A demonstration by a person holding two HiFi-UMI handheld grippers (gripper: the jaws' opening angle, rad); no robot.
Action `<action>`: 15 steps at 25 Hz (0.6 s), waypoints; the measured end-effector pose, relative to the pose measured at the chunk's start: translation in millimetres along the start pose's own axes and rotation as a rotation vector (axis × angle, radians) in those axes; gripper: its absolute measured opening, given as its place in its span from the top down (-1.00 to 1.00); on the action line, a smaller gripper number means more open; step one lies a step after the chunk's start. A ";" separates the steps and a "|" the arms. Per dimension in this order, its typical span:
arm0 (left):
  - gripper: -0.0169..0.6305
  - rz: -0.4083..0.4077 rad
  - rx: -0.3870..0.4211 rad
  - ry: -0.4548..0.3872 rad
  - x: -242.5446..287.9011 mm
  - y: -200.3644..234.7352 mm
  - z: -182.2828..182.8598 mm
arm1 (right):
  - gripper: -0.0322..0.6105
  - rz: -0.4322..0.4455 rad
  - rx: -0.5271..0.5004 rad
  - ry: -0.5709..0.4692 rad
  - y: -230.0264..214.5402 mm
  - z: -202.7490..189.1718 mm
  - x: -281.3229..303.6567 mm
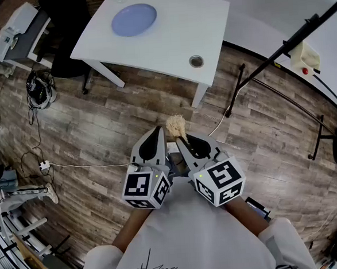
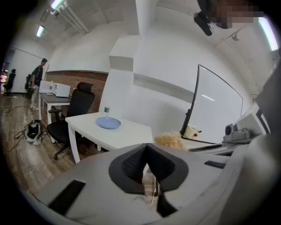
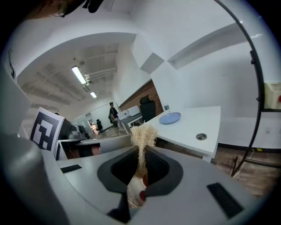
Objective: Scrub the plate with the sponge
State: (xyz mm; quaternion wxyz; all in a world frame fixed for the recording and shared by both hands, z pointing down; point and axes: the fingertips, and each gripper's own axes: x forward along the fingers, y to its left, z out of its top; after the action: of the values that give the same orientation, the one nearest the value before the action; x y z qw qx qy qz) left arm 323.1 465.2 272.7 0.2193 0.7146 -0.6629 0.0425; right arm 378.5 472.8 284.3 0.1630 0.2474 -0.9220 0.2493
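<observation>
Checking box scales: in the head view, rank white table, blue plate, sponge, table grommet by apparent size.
1. white table
2. blue plate
3. sponge, inflated by nearness to the camera
4. table grommet, only slightly smaller than the sponge

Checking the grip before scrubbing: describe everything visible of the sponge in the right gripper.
The sponge is a pale, straw-coloured tuft of stringy fibres. It is bushy and frayed at its free end and squeezed narrow where the right gripper clamps it. It sticks straight out past the jaw tips, above the wood floor and short of the white table. Only those jaws appear to touch it.
</observation>
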 end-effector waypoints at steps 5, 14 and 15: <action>0.96 -0.009 -0.009 0.004 18.0 29.1 11.3 | 0.79 -0.010 -0.008 0.005 -0.9 12.4 31.8; 0.97 0.017 -0.049 0.011 39.2 87.2 31.4 | 0.78 -0.007 0.056 0.039 -7.5 30.2 85.3; 0.97 0.020 -0.055 0.009 40.3 95.7 34.8 | 0.78 -0.006 0.060 0.042 -7.1 33.3 92.1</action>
State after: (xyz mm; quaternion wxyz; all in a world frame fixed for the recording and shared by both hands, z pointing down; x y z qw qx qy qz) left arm 227.3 412.4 280.1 0.2412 0.7015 -0.6700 0.0296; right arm 300.5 414.9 298.6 0.1757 0.2498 -0.9097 0.2814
